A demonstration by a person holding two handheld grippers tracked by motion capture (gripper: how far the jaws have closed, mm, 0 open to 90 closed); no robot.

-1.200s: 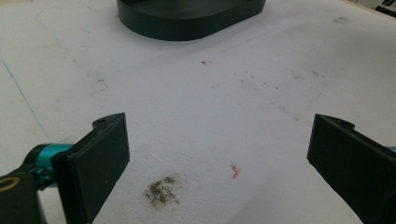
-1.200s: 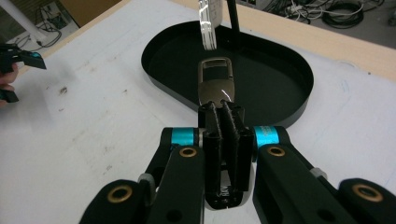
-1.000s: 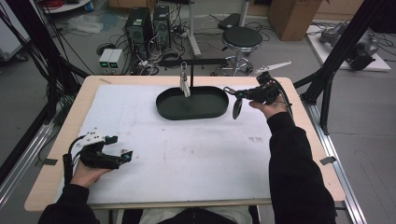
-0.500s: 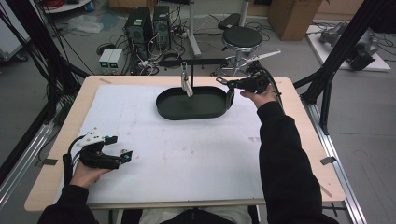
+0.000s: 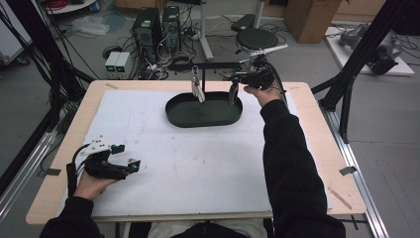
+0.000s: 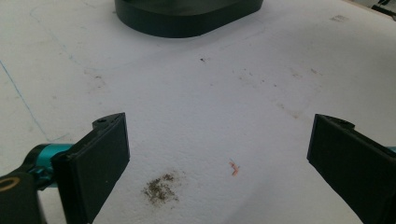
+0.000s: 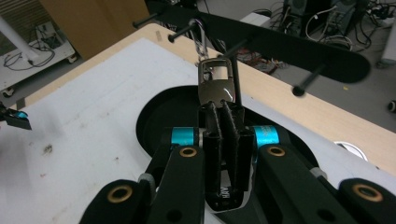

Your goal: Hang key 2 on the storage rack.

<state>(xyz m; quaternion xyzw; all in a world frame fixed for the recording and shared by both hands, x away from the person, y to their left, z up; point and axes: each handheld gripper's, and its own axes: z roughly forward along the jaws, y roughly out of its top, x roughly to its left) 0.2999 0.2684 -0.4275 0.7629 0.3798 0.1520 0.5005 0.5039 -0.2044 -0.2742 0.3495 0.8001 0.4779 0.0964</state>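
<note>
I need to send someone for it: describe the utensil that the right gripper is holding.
Start at the dark oval tray at the far middle of the white mat. Over its right end the right gripper is shut on a metal utensil with an open loop handle. A second utensil hangs free from the black rack.

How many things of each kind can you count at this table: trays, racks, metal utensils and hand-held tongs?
Black tray: 1
Black rack: 1
Metal utensils: 2 (hanging utensil, held utensil)
Tongs: 2 (left tongs, right tongs)
Total: 6
</note>
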